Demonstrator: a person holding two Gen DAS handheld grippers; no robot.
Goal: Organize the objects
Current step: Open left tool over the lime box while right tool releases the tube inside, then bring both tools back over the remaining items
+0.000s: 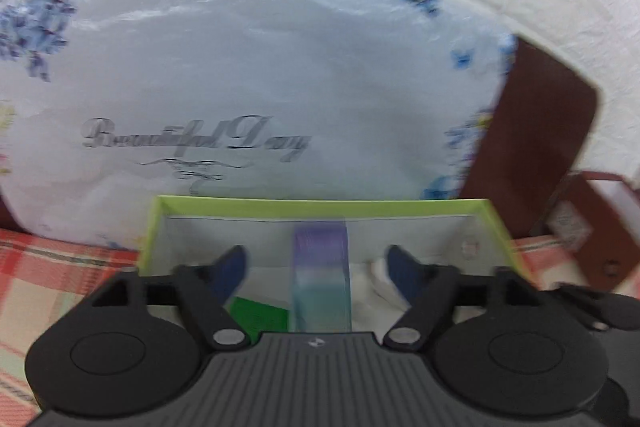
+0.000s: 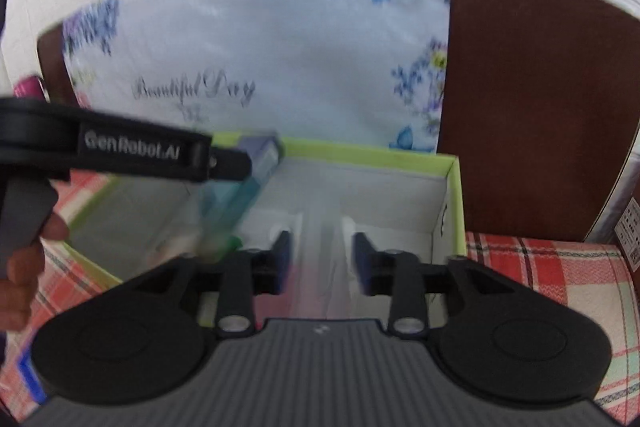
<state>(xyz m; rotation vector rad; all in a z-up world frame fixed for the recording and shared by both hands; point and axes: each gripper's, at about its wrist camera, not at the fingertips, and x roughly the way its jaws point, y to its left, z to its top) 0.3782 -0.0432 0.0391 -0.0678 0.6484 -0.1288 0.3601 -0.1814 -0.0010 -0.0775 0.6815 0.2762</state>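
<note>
An open box with a lime-green rim and white inside stands on the checked cloth. My left gripper hangs over it, its blue pads wide apart. Between them is a blurred translucent piece, purple above and teal below, touching neither pad. In the right wrist view the same piece sits at the tip of the left gripper, over the box's left part. My right gripper is open above the box. A pale pinkish blur lies between its pads; I cannot tell what it is.
A white floral bag reading "Beautiful Day" leans behind the box. A brown panel stands to the right. A green item and white items lie inside. A hand holds the left gripper. The red checked cloth surrounds the box.
</note>
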